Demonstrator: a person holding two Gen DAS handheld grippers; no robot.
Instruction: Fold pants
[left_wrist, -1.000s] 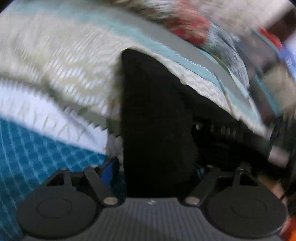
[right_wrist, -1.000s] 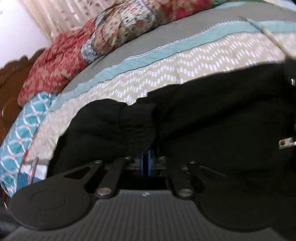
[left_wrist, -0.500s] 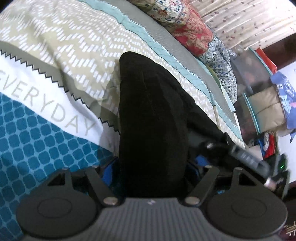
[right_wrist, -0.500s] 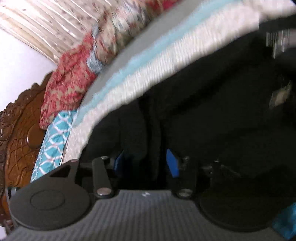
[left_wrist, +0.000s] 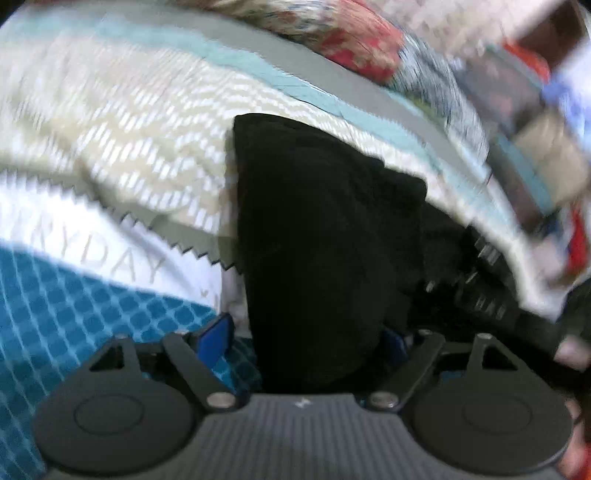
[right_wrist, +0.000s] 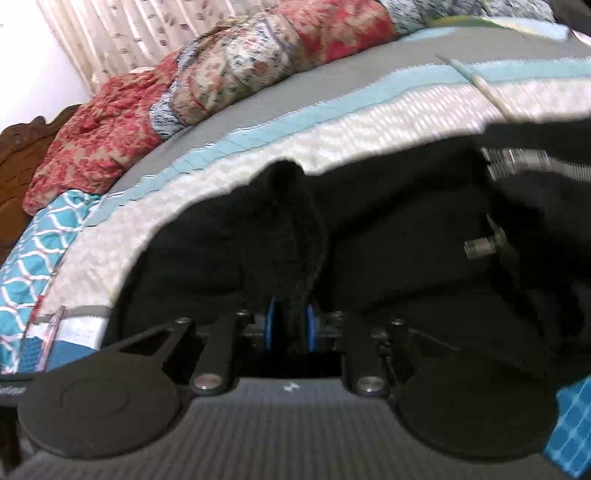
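On the bed, the black pants (left_wrist: 317, 229) lie across the patterned bedspread (left_wrist: 122, 147), and we hold them from two sides so a fold can be carried over without the cloth slumping. In the left wrist view a thick, doubled bundle of the pants runs up from between the fingers of the left claw (left_wrist: 306, 339). Its jaws stand wide and are opening a little. The left blue pad (left_wrist: 216, 338) sits clear of the cloth; the right pad is mostly hidden behind the bundle, so we judge this a loose cradle, not a pinch.

The right claw (right_wrist: 290, 328) has a narrow ridge of the same fabric standing between its blue pads (right_wrist: 272, 326), and its jaws are closing on that ridge. We judge this to be a fresh grip on an edge.

The pants look soft, matte and fuzzy, so dark that seams and creases hardly show.

Beyond them, floral quilts (right_wrist: 229, 70) are heaped along the far side of the bed.
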